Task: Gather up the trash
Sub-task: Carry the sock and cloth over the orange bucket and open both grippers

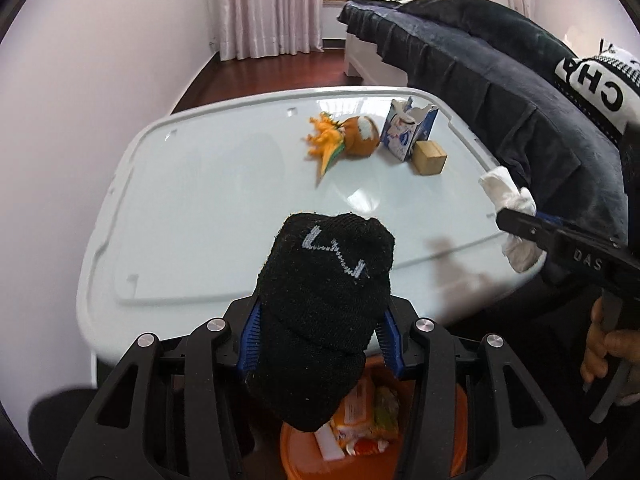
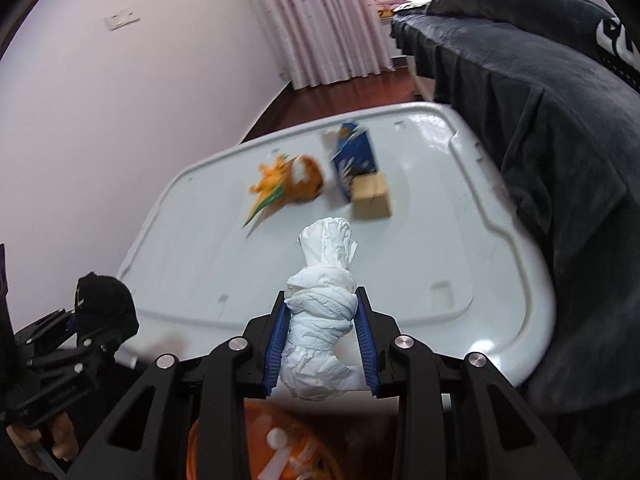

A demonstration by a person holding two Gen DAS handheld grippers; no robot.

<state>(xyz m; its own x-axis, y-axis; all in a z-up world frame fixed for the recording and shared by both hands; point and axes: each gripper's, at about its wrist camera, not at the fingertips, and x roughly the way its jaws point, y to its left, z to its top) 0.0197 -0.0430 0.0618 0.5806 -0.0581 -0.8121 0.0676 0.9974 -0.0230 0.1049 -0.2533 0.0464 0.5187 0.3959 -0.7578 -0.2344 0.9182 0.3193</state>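
Note:
My left gripper [image 1: 320, 332] is shut on a rolled black sock [image 1: 324, 312], held above an orange bin [image 1: 456, 420] that has wrappers inside. The right wrist view shows this same sock [image 2: 106, 308] at the lower left. My right gripper [image 2: 322, 340] is shut on a crumpled white tissue [image 2: 324, 320], with the orange bin [image 2: 192, 452] just below it. In the left wrist view the tissue [image 1: 508, 196] and the right gripper sit at the right edge. On the white table [image 1: 200, 208] remain an orange plush toy [image 1: 344, 140], a blue-and-white carton [image 1: 404, 128] and a small cardboard box [image 1: 430, 158].
A dark blanket [image 1: 500, 88] covers a bed along the table's right side. A pale wall is at the left, and pink curtains [image 1: 268, 8] hang over the dark wooden floor behind. A hand [image 1: 604, 344] grips the right tool's handle.

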